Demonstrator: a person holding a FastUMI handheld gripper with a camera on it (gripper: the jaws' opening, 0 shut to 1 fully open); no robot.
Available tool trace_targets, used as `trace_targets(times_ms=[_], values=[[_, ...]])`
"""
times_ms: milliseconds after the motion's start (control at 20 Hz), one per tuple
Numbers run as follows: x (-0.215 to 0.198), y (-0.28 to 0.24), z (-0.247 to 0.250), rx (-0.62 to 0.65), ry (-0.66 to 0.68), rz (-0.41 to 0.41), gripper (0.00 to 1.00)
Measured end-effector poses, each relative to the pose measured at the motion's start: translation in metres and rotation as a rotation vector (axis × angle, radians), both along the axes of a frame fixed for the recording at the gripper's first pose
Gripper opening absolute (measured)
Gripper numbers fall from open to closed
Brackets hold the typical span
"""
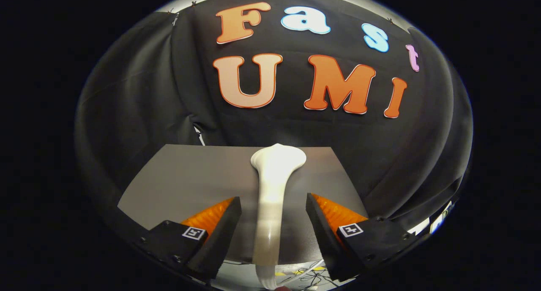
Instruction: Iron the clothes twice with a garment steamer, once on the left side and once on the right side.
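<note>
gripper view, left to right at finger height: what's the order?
Left finger → white garment steamer, standing in the gap between the fingers with space on each side → right finger. The gripper is open, not pressing on the steamer; the grey board lies behind all three.

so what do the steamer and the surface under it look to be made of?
Garment steamer: likely glossy white plastic; smooth, with highlights on its head and neck. Grey surface: matte, flat, no sheen; could be board or fabric, can't tell. Tongs open, fingers either side of the steamer's neck, not touching.
</note>
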State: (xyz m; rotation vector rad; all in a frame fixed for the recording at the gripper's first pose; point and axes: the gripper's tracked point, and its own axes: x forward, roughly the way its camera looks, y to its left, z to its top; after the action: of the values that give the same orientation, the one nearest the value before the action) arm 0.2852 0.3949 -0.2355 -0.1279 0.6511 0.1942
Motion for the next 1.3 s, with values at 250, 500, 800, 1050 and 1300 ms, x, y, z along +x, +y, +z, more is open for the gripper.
trace_targets(times_ms=[250,500,800,1050,1300], values=[[0.013,0.006,-0.026,-0.033,0.084,-0.007,0.97],[0.019,0.001,-0.042,-0.027,0.134,-0.043,0.80],[0.016,0.002,-0.052,-0.013,0.172,-0.060,0.49],[0.015,0.000,-0.049,0.039,0.161,-0.070,0.42],[0.004,-0.007,-0.017,0.103,0.078,-0.056,0.38]])
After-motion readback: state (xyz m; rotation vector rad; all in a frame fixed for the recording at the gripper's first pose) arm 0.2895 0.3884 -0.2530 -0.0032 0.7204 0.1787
